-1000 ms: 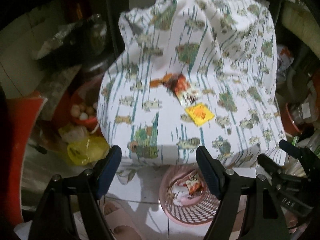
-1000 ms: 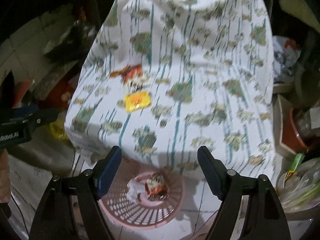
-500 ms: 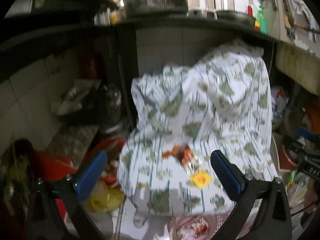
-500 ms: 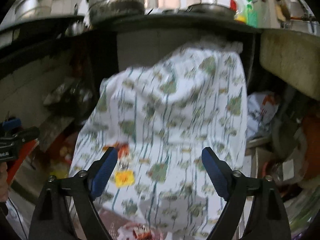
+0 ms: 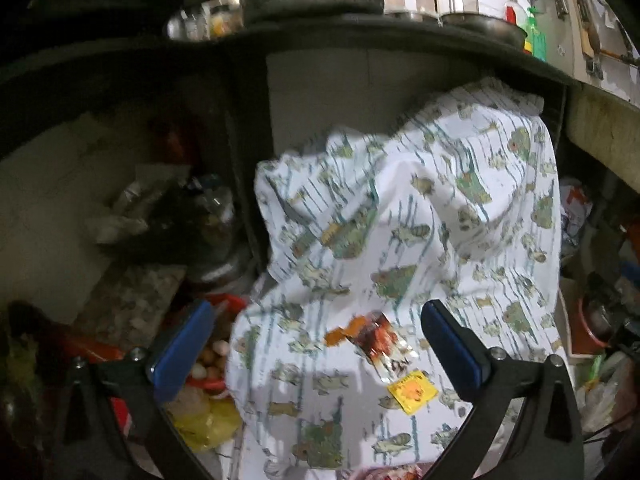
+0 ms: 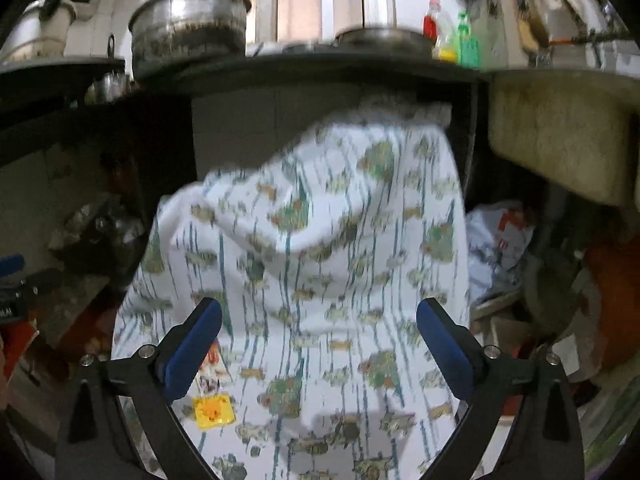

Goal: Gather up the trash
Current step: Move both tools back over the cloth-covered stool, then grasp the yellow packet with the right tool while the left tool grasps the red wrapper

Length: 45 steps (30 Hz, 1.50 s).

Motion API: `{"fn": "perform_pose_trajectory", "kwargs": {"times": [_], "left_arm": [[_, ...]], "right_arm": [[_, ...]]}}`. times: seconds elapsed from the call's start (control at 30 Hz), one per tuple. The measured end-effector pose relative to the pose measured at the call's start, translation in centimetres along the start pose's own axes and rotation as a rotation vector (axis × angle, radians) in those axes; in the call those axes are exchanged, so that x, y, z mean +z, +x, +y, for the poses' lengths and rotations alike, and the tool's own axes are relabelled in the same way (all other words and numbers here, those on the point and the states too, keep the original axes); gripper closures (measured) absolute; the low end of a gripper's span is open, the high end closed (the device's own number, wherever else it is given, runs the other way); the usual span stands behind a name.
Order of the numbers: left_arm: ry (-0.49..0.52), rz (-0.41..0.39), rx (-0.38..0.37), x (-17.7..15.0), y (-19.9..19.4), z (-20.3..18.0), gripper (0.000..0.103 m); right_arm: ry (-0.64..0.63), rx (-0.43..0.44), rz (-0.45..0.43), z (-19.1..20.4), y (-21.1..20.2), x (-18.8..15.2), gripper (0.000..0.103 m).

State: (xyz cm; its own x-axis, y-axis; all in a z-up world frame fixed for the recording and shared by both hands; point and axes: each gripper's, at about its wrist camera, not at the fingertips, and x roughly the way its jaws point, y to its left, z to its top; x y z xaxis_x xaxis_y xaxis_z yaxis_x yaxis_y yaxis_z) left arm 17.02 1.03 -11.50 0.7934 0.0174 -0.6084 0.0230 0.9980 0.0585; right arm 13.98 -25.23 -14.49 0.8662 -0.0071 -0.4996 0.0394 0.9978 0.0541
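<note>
The left gripper (image 5: 316, 348) stands wide with nothing between its jaws, held in the air above the near part of a patterned cloth (image 5: 400, 240) that drapes a raised surface. The right gripper (image 6: 318, 344) has its jaws opening, also with nothing between them, over the same cloth (image 6: 320, 280).

Two pieces of trash lie on the cloth near its front edge: a crumpled red wrapper (image 5: 376, 340) and, just beside it toward the edge, a flat yellow packet (image 5: 412, 390). In the right wrist view the packet (image 6: 212, 410) sits below the gripper's left finger, which partly hides the wrapper.

The cloth's left edge drops toward a red bowl (image 5: 208, 364) and a yellow bag (image 5: 208, 424). A dark shelf (image 5: 360, 36) carrying a large pot (image 6: 188, 28) overhangs the cloth's far end, while the right side is crowded with bags and containers.
</note>
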Motion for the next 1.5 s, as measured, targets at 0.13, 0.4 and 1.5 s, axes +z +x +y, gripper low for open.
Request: {"fn": "perform_pose_trajectory", "kwargs": {"times": [0.13, 0.4, 1.5], "left_arm": [[0.025, 0.021, 0.024, 0.1, 1.8, 0.0, 0.000], [0.065, 0.025, 0.067, 0.1, 3.6, 0.3, 0.000], [-0.084, 0.182, 0.117, -0.7, 8.9, 4.8, 0.000]], "right_arm": [[0.040, 0.017, 0.068, -0.2, 2.6, -0.7, 0.004], [0.034, 0.047, 0.199, 1.7, 7.3, -1.5, 0.004], [-0.244, 0.229, 0.845, 15.2, 21.3, -13.9, 0.023]]}}
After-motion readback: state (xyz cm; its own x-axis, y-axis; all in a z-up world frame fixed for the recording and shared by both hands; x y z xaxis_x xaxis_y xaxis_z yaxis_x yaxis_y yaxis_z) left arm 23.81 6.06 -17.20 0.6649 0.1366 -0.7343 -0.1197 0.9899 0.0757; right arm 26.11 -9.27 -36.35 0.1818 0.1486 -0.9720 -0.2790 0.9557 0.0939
